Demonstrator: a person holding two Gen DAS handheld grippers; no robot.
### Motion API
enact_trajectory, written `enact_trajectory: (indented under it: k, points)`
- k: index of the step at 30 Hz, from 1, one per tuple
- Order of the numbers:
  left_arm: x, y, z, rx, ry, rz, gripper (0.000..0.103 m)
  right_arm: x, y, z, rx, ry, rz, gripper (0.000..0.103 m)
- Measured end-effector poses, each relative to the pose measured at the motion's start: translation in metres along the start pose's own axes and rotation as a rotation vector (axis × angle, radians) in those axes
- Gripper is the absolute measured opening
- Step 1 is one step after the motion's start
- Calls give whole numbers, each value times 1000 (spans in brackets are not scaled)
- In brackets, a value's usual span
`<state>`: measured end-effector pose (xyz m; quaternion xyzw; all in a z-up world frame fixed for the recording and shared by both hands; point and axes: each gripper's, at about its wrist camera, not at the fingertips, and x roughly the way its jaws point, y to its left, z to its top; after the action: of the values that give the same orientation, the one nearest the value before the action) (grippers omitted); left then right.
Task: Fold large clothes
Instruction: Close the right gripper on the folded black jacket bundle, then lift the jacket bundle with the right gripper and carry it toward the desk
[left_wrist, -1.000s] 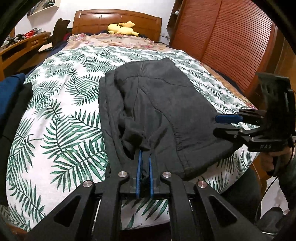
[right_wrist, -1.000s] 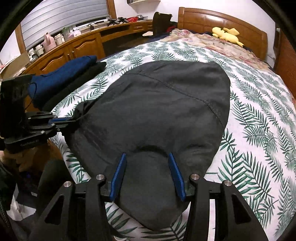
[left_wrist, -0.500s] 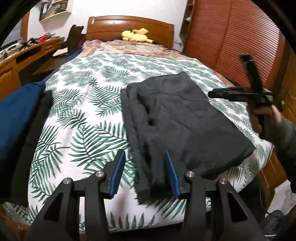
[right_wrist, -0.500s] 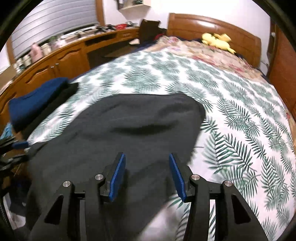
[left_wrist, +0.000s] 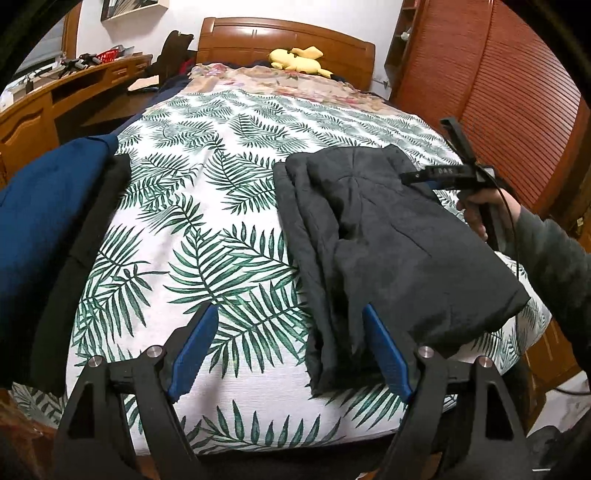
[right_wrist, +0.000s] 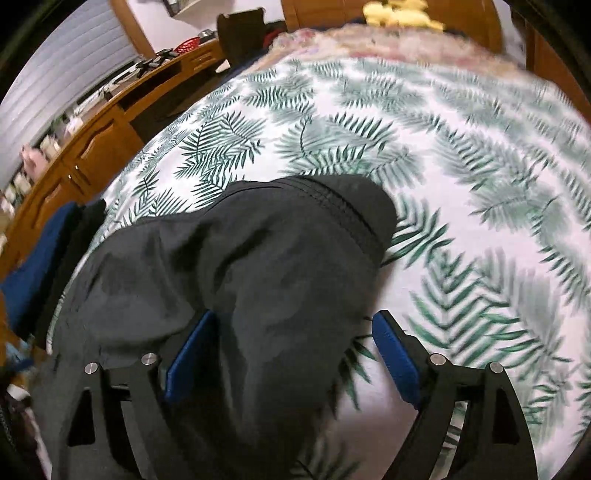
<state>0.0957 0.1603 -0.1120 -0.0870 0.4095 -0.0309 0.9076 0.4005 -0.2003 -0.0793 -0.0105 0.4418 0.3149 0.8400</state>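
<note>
A dark grey garment (left_wrist: 388, 240), folded into a long strip, lies on the right half of the leaf-print bedspread (left_wrist: 221, 184). My left gripper (left_wrist: 290, 350) hovers at its near left corner. Its jaws are opening, and the right pad stands over the cloth edge without pressing it. My right gripper (right_wrist: 291, 354) hangs over the far part of the garment (right_wrist: 258, 266). Its jaws are opening too, with cloth below and between the pads but not pinched. In the left wrist view, a hand (left_wrist: 480, 210) holds the right gripper (left_wrist: 410, 179) by the garment's far right corner.
A folded blue garment (left_wrist: 40, 221) and a black one (left_wrist: 85, 251) lie at the bed's left edge. A yellow plush toy (left_wrist: 295, 61) sits by the headboard. A wooden desk (left_wrist: 55, 107) runs along the left. A slatted wardrobe door (left_wrist: 509, 96) stands to the right.
My left gripper let go of the garment's near edge, opened wide and drew back to the left. My right gripper travelled along the garment toward its far end and opened wider.
</note>
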Motion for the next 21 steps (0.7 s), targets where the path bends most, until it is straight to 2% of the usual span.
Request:
enact_trajectory:
  k: [3, 4, 6, 8, 10, 15, 21]
  points:
    - [0, -1, -1, 9, -1, 5, 81, 19, -4, 2, 55, 60, 65, 87]
    - [0, 0, -2, 9, 0, 6, 81, 24, -2, 0, 53, 64, 68, 83]
    - [-3, 0, -3, 7, -1, 7, 81, 24, 5, -3, 19, 46, 55, 71]
    - [-4, 0, -5, 6, -2, 8, 81, 18, 9, -6, -5, 27, 51, 50]
    - [-4, 0, -7, 6, 2, 9, 81, 8, 4, -8, -7, 9, 59, 38]
    - [1, 0, -13, 14, 22, 15, 81, -23, -9, -26, -7, -35, 32, 35]
    - [15, -4, -16, 30, 49, 11, 81, -51, -36, -59, 55, -41, 23, 34]
